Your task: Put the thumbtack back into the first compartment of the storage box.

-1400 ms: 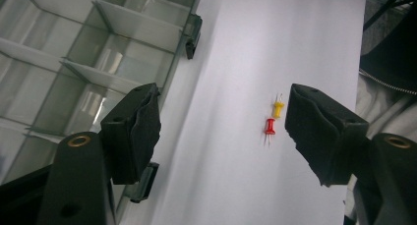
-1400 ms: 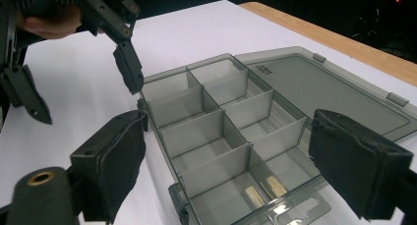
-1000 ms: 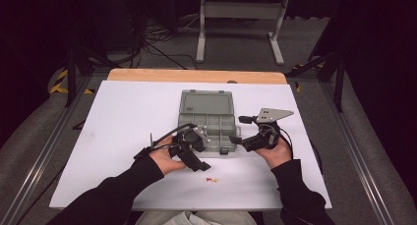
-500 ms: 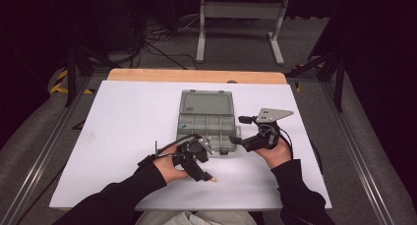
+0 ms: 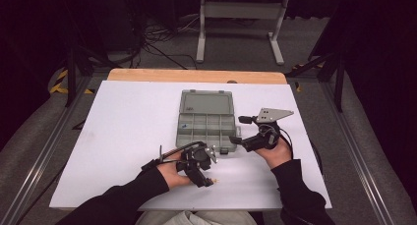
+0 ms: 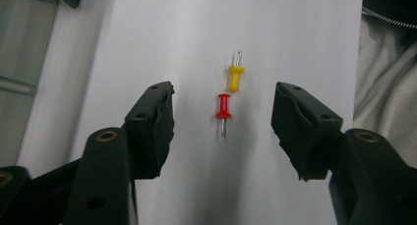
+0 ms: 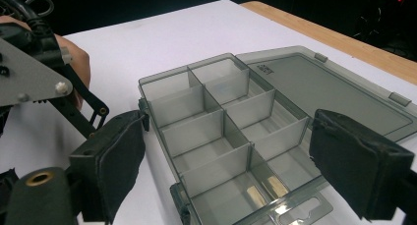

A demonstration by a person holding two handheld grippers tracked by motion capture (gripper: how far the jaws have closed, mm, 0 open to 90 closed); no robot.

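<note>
While the right tool (image 7: 223, 161) gapes beside the box (image 7: 236, 136), the left tool's (image 6: 222, 122) jaws, closing, straddle the red pin (image 6: 223, 108).

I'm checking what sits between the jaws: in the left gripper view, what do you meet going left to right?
Left jaw pad → red push pin → yellow push pin → right jaw pad.

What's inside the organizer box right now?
The organizer box lies open; the compartments in sight look empty. The right gripper hides parts of the nearest ones, so those can't be confirmed.
</note>
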